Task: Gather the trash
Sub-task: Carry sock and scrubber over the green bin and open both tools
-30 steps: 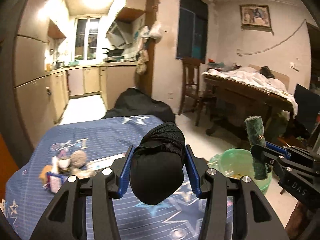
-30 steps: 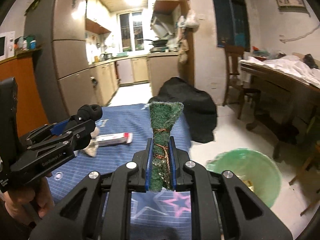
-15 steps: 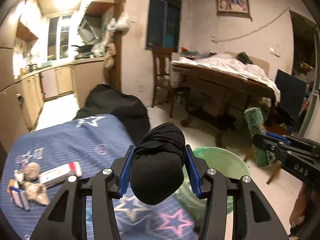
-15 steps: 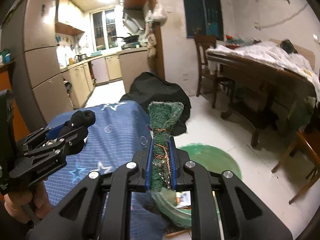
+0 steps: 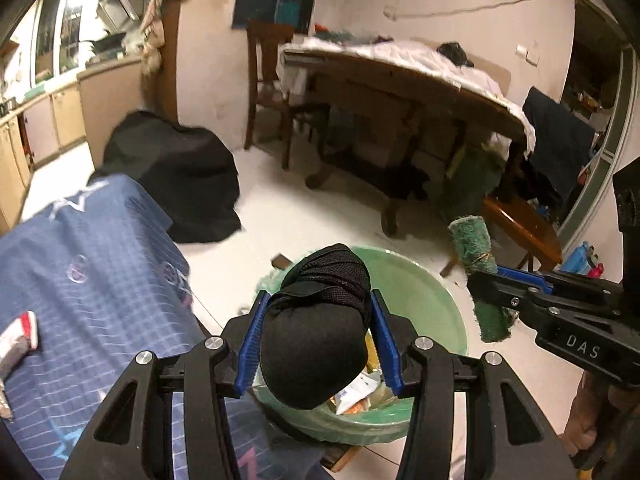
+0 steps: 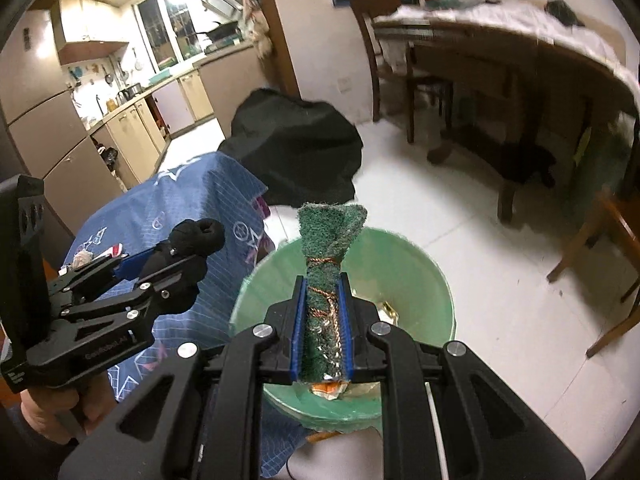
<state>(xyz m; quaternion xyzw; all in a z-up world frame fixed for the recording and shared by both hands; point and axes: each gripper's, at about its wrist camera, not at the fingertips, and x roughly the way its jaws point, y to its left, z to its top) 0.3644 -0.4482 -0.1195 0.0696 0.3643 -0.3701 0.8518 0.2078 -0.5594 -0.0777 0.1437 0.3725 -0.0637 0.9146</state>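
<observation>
Left claw (image 5: 318, 344): I see it clamped on a black sock (image 5: 320, 320), held over the near rim of the bin.
Right claw (image 6: 322, 320): pinched tight on a green scrubber (image 6: 328, 248) bound with copper wire, upright, above the bin's mouth.
Bin (image 6: 416, 264): green, on the floor just beside the tabletop, with wrappers and scraps inside.
Tabletop (image 5: 92, 264): blue star cloth; a red-and-white wrapper (image 5: 20, 338) lies at its left edge.
</observation>
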